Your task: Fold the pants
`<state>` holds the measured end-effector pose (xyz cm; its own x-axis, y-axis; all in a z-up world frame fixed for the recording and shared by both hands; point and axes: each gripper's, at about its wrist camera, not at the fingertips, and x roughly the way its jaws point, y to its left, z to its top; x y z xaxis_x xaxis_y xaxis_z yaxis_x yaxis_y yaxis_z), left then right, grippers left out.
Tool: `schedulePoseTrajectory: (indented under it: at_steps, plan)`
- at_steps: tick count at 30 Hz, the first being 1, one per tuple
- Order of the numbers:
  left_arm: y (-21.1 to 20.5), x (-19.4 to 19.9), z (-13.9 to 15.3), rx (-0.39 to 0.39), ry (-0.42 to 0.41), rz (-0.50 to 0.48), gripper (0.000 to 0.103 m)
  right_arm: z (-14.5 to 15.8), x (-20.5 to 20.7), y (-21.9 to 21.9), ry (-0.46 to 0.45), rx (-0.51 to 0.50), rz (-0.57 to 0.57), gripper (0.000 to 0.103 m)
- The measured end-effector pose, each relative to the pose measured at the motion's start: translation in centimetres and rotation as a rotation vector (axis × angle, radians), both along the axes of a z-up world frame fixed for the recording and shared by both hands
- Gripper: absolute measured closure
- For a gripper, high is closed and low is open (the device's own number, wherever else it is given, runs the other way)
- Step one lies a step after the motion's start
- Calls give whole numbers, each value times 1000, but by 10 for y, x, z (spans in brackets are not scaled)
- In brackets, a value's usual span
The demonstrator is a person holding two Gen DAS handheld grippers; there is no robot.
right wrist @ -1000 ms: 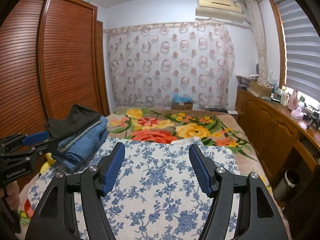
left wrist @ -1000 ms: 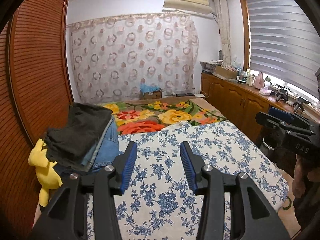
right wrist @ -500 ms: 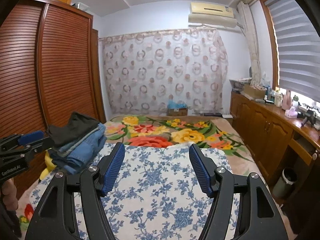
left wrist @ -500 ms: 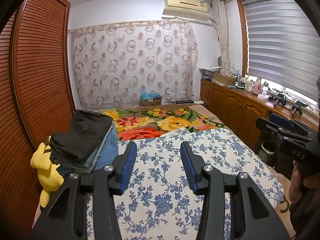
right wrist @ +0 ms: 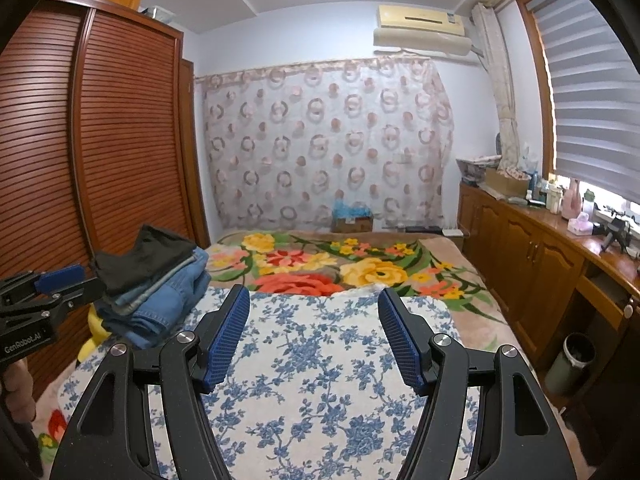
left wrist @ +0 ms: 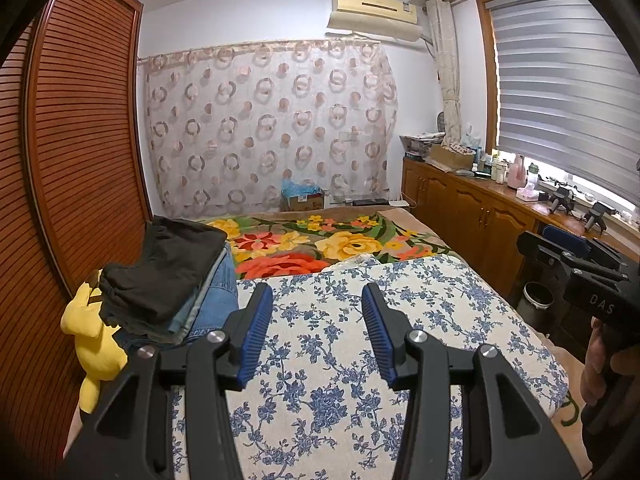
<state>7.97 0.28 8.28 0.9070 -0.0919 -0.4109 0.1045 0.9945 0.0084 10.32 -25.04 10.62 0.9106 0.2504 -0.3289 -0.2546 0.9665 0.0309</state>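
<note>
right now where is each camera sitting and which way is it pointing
Left wrist: on the left gripper, looking along its open blue-padded fingers over the blue-floral white quilt toward the circle-patterned curtain; the right gripper and the hand holding it show at the right edge.
Right wrist: on the right gripper, facing the same way, fingers open; the left gripper shows at the left edge.
Shared: quilt, curtain, and the stack of folded dark and denim pants on the bed's left side.
</note>
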Motion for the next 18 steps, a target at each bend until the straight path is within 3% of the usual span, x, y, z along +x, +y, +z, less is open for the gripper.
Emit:
schedulePoseTrajectory:
  at_steps: [18]
  plan:
    - [0,0,0,-1,0,0,55,-1,1,-2,7,3,-2,34]
